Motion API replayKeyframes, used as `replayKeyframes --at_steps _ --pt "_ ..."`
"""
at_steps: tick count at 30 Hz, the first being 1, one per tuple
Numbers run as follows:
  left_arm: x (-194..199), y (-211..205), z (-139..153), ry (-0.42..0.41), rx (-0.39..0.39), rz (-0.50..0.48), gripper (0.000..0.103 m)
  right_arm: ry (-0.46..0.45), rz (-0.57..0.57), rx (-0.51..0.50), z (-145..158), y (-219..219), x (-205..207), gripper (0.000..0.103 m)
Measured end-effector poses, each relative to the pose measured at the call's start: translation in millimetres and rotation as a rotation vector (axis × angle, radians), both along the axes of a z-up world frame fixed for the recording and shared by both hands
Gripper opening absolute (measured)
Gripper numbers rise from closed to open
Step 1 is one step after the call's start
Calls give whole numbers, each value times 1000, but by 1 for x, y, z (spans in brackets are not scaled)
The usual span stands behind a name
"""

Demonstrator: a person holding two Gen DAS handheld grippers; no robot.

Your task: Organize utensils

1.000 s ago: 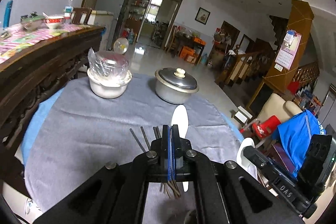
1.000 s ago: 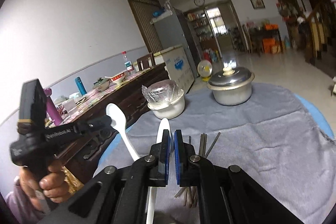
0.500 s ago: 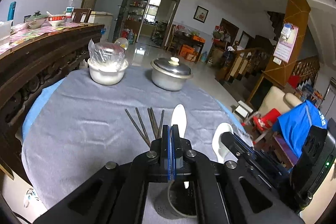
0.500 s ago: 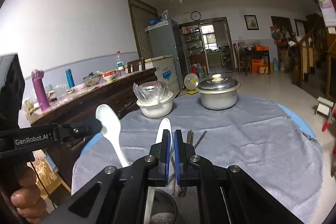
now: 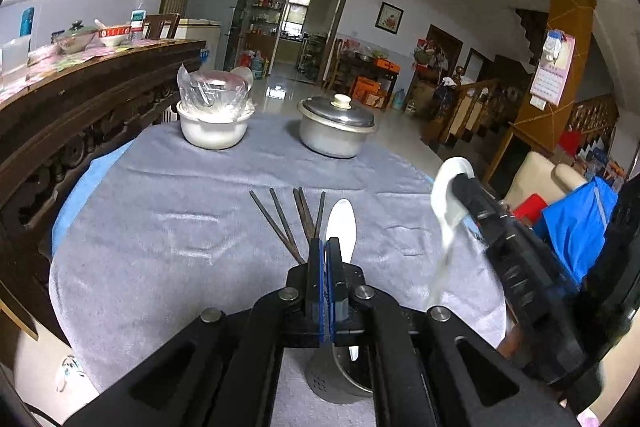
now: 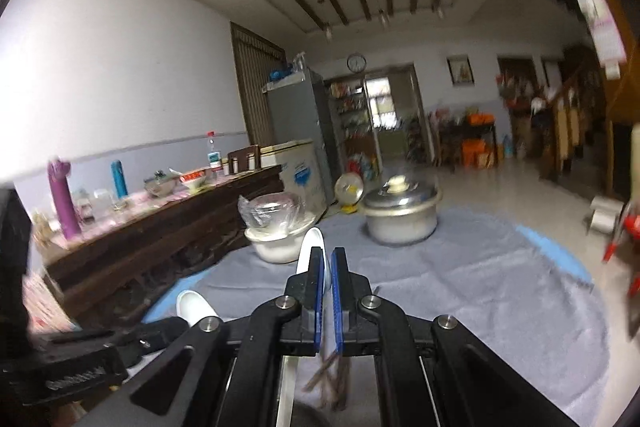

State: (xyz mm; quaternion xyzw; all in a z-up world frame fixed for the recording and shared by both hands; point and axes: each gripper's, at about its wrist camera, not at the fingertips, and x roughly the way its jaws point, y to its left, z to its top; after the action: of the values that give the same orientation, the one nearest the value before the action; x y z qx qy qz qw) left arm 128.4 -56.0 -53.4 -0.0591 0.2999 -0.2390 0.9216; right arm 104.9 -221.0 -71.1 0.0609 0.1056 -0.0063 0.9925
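My left gripper [image 5: 324, 247] is shut on a white spoon [image 5: 341, 227]; its bowl sticks out past the fingertips and its handle hangs over a perforated metal cup [image 5: 324, 383] just below. Several dark chopsticks [image 5: 286, 223] lie on the grey cloth ahead. To the right, my right gripper [image 5: 456, 183] holds a second white spoon [image 5: 446, 203] tilted above the cloth. In the right wrist view, that gripper [image 6: 328, 255] is shut on its spoon [image 6: 312, 247], with chopsticks [image 6: 332, 375] beneath. The left gripper's spoon [image 6: 192, 303] shows at lower left.
A white bowl covered with plastic [image 5: 212, 123] and a lidded metal pot [image 5: 336, 131] stand at the far side of the round table [image 5: 180, 227]. A dark carved sideboard [image 5: 80, 99] runs along the left. A chair with blue cloth [image 5: 576, 223] is at the right.
The left view pulled back and sank, bringing the metal cup into sight under the left gripper. The right gripper with its spoon rose on the right. The right view tilted upward.
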Motion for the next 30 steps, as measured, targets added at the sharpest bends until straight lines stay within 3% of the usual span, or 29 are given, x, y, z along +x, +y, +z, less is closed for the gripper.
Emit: replayKeyframes --at_steps 6,11,15,19,27,29,30 --pt "-10 -1 -5 4 9 -54 1 65 60 -62 -23 16 -13 5" --pt "-17 16 0 -11 -22 -69 2 63 66 9 -20 -3 -42 9" --pt "-14 34 5 -10 -51 -24 3 82 17 90 -21 -27 -47 9" --pt "-5 47 0 25 -59 29 3 123 -32 174 -28 -50 -44 8" --pt "11 49 -20 99 -57 54 3 191 -50 236 -43 -68 -35 9" --pt "17 49 -26 120 -57 54 3 217 -49 246 -48 -71 -30 14" --pt "21 48 -31 136 -56 56 3 233 -48 251 -52 -72 -27 22"
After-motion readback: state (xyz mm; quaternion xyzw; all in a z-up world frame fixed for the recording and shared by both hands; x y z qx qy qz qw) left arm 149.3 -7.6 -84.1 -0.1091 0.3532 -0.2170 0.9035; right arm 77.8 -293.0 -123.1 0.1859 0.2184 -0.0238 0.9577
